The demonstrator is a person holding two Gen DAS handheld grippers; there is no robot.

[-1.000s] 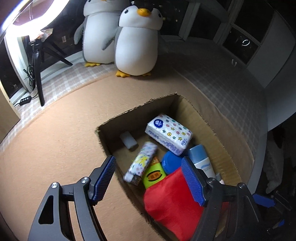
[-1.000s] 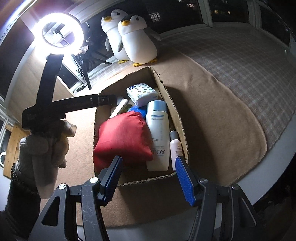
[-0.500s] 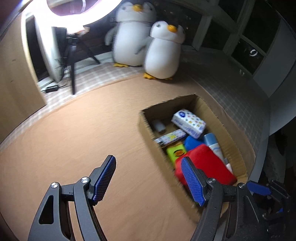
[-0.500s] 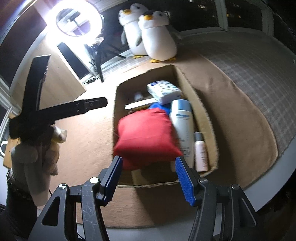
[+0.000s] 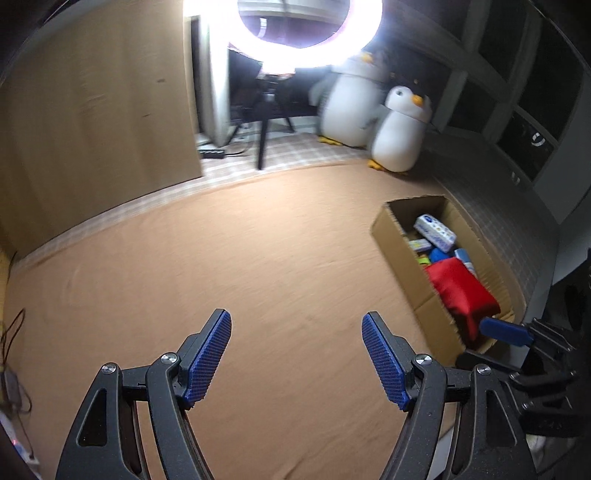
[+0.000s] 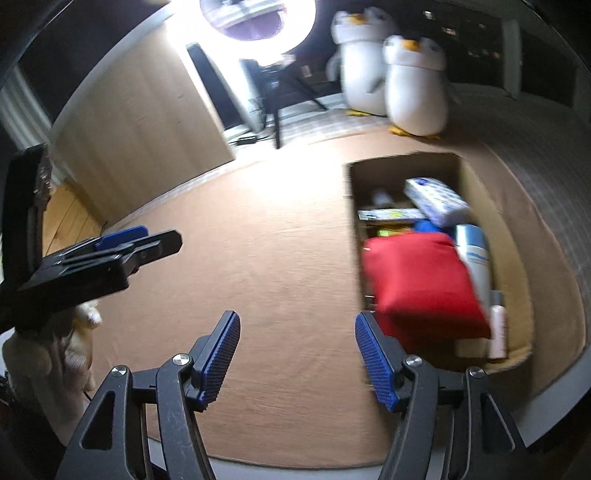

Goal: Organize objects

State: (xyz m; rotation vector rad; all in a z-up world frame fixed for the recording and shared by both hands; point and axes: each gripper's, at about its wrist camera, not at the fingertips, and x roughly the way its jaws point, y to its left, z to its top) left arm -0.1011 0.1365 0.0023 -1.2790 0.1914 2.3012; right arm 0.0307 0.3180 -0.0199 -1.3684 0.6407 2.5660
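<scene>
An open cardboard box [image 5: 397, 236] [image 6: 517, 258] stands on the tan blanket [image 5: 240, 258]. Inside lie a red pouch [image 5: 458, 291] [image 6: 421, 280], a patterned tissue pack [image 5: 434, 228] [image 6: 436, 201], a white and blue bottle [image 6: 476, 258] and other small items. My left gripper [image 5: 296, 358] is open over bare blanket, well left of the box, nothing between its fingers. My right gripper [image 6: 297, 360] hangs over the blanket just left of the box's near corner; its jaws are opening and hold nothing. The left gripper [image 6: 122, 243] also shows in the right wrist view, at the left.
Two plush penguins [image 5: 399, 136] [image 6: 413, 85] stand behind the box. A bright ring light [image 5: 310, 33] on a tripod [image 5: 264, 122] is at the back. A wooden panel [image 5: 92, 122] rises at the left. The blanket's edge [image 6: 554, 376] drops off at the right.
Both grippers have swung left, away from the box, which now lies at the right of each view. The right jaws stand slightly wider. Nothing was picked up.
</scene>
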